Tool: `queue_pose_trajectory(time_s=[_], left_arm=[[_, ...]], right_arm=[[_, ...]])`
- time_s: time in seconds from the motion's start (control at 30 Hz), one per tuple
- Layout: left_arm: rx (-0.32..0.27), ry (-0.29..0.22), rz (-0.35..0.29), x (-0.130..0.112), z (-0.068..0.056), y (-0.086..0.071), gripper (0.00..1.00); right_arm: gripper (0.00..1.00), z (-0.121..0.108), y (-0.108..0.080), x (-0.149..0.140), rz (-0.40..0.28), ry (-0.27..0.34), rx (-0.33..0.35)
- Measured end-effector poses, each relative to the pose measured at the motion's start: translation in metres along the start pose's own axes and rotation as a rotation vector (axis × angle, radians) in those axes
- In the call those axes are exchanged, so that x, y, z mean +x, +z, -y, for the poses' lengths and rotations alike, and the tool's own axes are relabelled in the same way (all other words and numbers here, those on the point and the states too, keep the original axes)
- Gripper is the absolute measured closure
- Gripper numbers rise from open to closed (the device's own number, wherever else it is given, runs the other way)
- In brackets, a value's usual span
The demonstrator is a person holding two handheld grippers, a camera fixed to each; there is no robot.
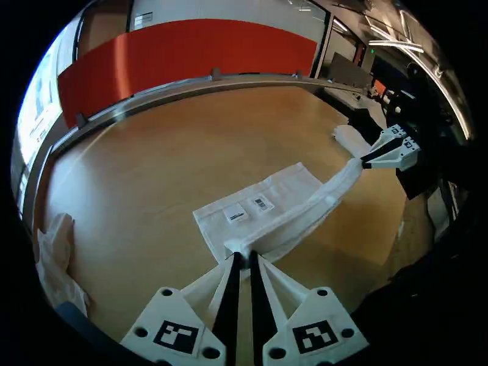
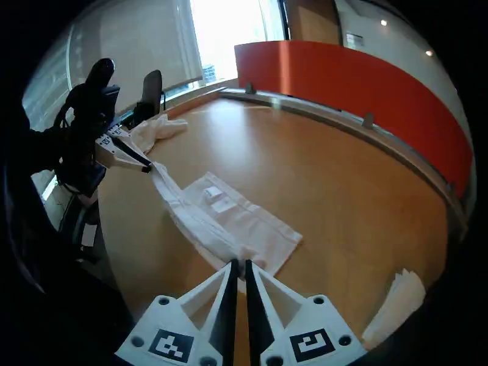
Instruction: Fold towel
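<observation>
Pinching one corner of the white towel (image 1: 282,186), the left gripper (image 1: 244,259) has its two fingers drawn almost together, with only a thin slit between the black inner faces, and the cloth is bunched up at the tips. The right gripper (image 2: 240,265) is closed in the same way on the other corner of the same edge, and a small lump of fabric sits at its fingertips. In the left gripper view the right gripper shows farther off on the right side, its tips on the end of the towel, and a dark sleeve is behind it. In the right gripper view the left gripper shows at the left, held by a person in dark clothing. Between the two grippers the held edge is lifted and runs as a long, narrow, creased band, fairly taut. The other part of the towel lies flat on the wooden table (image 1: 171,158), near the side where the person stands. Two small labels (image 1: 235,213) lie on this flat part, close to each other. A crumpled white cloth (image 2: 155,128) lies on the table just behind the left gripper. A second pale cloth (image 2: 399,299) lies at the table edge to the right of the right gripper, well apart from the towel. An orange partition (image 1: 183,55) stands along the far side of the table.
</observation>
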State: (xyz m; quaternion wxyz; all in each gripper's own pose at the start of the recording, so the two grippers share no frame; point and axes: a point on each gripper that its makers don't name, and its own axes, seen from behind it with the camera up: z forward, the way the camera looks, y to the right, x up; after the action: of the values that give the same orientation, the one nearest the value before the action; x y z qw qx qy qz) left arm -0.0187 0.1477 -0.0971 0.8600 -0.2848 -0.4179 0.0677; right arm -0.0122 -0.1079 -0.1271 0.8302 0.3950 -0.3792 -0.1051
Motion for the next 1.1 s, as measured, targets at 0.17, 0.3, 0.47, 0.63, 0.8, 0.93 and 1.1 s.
queue_pose_trajectory(time_s=[0.17, 0.3, 0.47, 0.63, 0.8, 0.93, 1.1], left_arm=[[0.006, 0.02, 0.016, 0.002, 0.005, 0.009, 0.89], [0.007, 0.025, 0.026, 0.003, 0.007, 0.015, 0.89], [0.011, 0.024, 0.038, 0.001, 0.012, 0.026, 0.89], [0.018, 0.028, 0.047, 0.001, 0.019, 0.04, 0.89], [0.02, 0.025, 0.053, -0.001, 0.024, 0.054, 0.89], [0.026, 0.022, 0.055, -0.003, 0.028, 0.064, 0.89], [0.038, 0.011, 0.062, -0.005, 0.033, 0.073, 0.89]], right_arm=[[0.92, -0.005, 0.007, -0.002, 0.013, -0.003, 0.001], [0.92, -0.009, 0.01, -0.001, 0.019, -0.01, -0.002], [0.92, -0.017, 0.019, -0.002, 0.034, -0.008, -0.003], [0.92, -0.027, 0.031, -0.01, 0.06, 0.006, -0.002], [0.92, -0.033, 0.045, -0.021, 0.087, 0.022, 0.004], [0.92, -0.037, 0.053, -0.028, 0.099, 0.035, -0.003], [0.92, -0.04, 0.062, -0.03, 0.097, 0.059, -0.017]])
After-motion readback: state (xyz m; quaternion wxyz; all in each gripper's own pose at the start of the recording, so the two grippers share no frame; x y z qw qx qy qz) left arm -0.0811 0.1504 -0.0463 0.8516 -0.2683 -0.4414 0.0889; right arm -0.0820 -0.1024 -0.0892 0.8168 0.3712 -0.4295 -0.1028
